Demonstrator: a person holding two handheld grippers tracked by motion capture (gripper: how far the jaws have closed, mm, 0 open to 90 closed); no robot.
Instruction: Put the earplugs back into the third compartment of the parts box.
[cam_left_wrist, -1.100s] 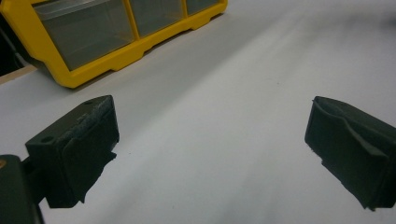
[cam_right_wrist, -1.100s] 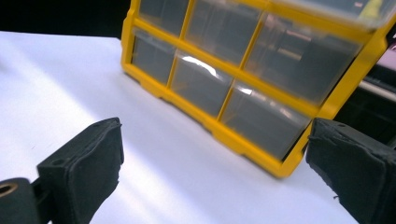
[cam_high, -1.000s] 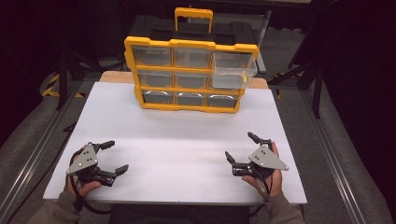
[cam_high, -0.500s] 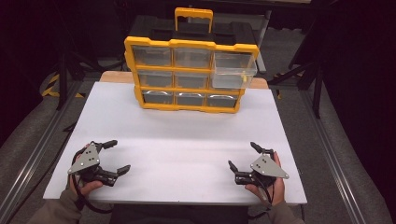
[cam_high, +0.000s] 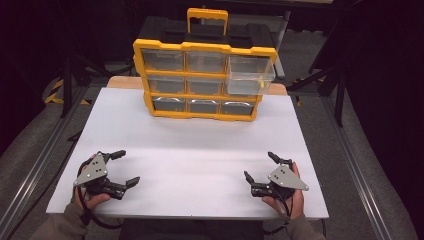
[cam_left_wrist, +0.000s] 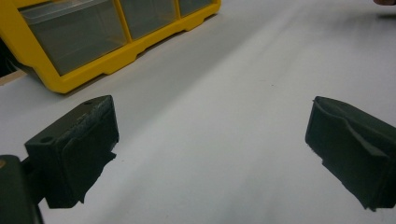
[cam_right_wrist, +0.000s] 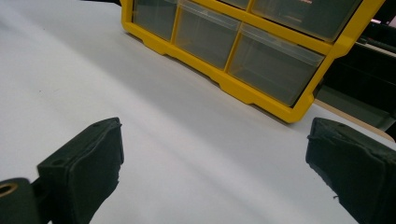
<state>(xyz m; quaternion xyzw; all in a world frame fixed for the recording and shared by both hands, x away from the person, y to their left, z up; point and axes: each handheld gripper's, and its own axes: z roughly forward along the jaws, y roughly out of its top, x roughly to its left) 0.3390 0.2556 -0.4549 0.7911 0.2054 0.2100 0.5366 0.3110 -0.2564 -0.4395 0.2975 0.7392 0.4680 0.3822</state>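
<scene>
A yellow drawer organizer (cam_high: 202, 80) with clear drawers and a handle on top stands at the far side of the white table (cam_high: 200, 150). Its upper right drawer (cam_high: 250, 76) sticks out from the frame; the others are pushed in. My left gripper (cam_high: 129, 166) rests near the front left corner, held by a hand, open with nothing between its jaws. My right gripper (cam_high: 258, 165) sits near the front right, also open and empty. The left gripper view has its jaws (cam_left_wrist: 210, 140) wide apart over bare table, with the organizer (cam_left_wrist: 93, 42) ahead. The right gripper (cam_right_wrist: 212, 158) faces the organizer's bottom row (cam_right_wrist: 243, 51).
A wooden board edge (cam_high: 120, 81) shows behind the white top. Dark stands and metal rails (cam_high: 45, 160) flank the table on both sides. A wide stretch of bare white surface lies between the grippers and the organizer.
My right gripper has drawn back toward the near edge of the table. The left gripper has hardly moved. Both stay open.
</scene>
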